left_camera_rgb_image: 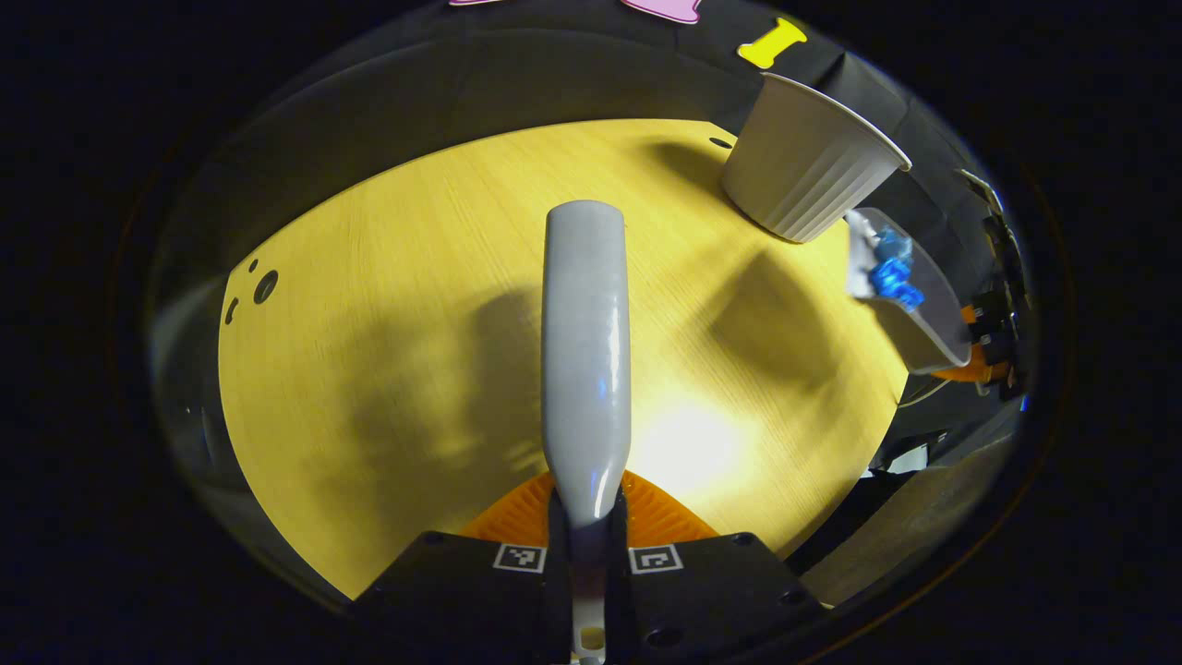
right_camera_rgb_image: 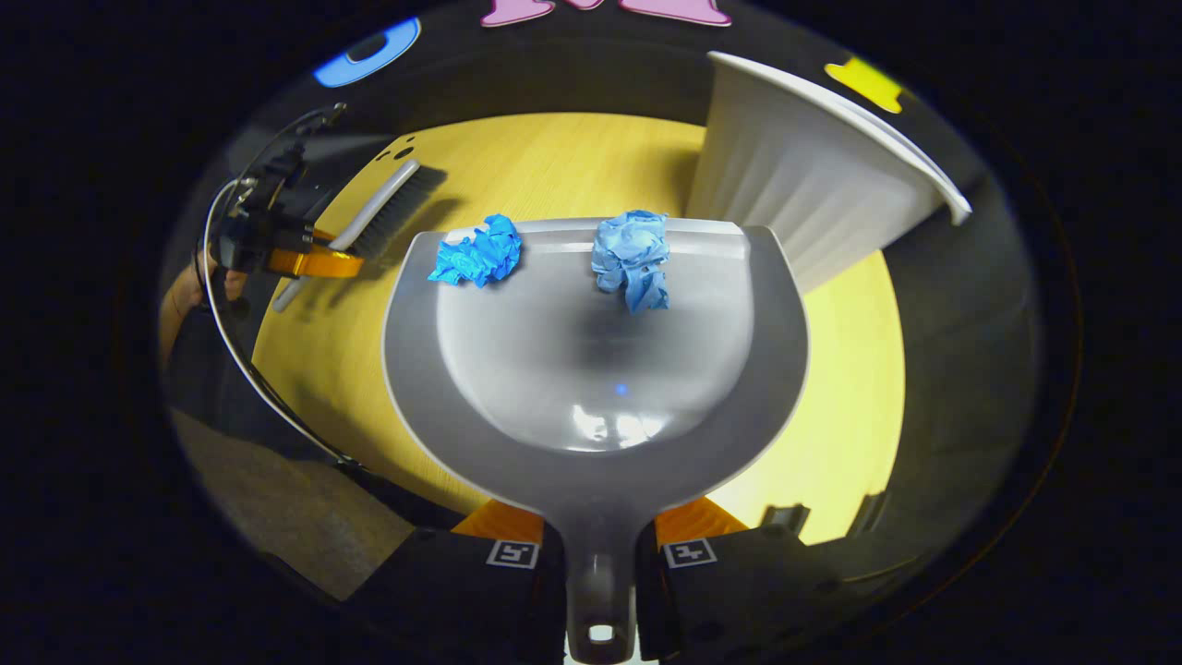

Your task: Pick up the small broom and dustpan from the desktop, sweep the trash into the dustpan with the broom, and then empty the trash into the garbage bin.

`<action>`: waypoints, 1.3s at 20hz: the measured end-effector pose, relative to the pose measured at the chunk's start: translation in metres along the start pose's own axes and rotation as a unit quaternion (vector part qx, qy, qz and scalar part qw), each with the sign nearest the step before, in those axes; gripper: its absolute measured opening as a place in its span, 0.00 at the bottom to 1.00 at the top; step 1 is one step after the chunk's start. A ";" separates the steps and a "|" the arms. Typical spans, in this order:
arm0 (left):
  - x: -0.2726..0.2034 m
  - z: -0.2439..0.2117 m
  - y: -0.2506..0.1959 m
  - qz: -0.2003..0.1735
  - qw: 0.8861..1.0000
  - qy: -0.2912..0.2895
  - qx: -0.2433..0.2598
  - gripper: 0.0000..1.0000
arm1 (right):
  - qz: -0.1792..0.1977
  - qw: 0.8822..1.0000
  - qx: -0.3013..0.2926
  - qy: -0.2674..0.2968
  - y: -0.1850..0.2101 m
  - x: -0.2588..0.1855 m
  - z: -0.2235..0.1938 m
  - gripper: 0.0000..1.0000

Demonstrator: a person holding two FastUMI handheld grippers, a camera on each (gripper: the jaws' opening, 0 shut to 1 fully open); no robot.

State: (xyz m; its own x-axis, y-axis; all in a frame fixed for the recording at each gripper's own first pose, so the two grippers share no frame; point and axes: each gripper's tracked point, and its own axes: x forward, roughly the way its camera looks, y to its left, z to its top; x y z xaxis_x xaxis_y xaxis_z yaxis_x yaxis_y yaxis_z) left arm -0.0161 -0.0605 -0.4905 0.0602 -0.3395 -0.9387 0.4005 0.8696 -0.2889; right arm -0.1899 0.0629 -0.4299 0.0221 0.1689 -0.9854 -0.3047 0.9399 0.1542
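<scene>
Left gripper [left_camera_rgb_image: 588, 545] clamped on a handle, right gripper [right_camera_rgb_image: 600, 554] likewise, both raised

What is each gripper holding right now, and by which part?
The left gripper grips the broom by its handle. The right gripper grips the dustpan by its handle stem, with two blue paper wads lying in the pan.

Black gripper [left_camera_rgb_image: 587, 545] body, square coded markers, orange trim.

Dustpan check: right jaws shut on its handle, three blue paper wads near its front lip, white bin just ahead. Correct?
Not quite: the right gripper view shows two blue paper wads, not three, near the dustpan's front lip. The right gripper grips the handle; the white bin stands just ahead.
</scene>
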 end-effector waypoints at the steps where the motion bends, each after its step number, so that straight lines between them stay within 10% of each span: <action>1: 0.004 -0.003 0.000 -0.003 1.000 0.001 0.001 0.18 | -0.004 1.000 0.016 -0.004 0.001 -0.012 0.001 0.34; 11: 0.024 0.002 0.005 -0.035 0.999 0.000 0.023 0.18 | -0.068 0.986 0.145 -0.038 -0.062 -0.117 0.054 0.34; 16: 0.026 0.000 0.008 -0.040 0.999 -0.001 0.029 0.18 | -0.139 0.983 0.119 -0.027 -0.132 -0.125 0.099 0.34; 26: 0.026 -0.009 0.018 -0.025 1.000 0.010 0.003 0.18 | -0.147 0.983 0.045 0.102 -0.177 -0.082 0.146 0.34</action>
State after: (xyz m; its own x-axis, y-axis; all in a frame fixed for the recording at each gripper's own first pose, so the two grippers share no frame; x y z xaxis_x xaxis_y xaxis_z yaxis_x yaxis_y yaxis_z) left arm -0.0156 -0.0502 -0.5217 0.0216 -0.3751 -0.9267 0.4083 0.8494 -0.3343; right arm 0.0011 -0.0737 -0.3661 -0.0976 -0.1675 -0.9810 -0.2284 0.9632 -0.1417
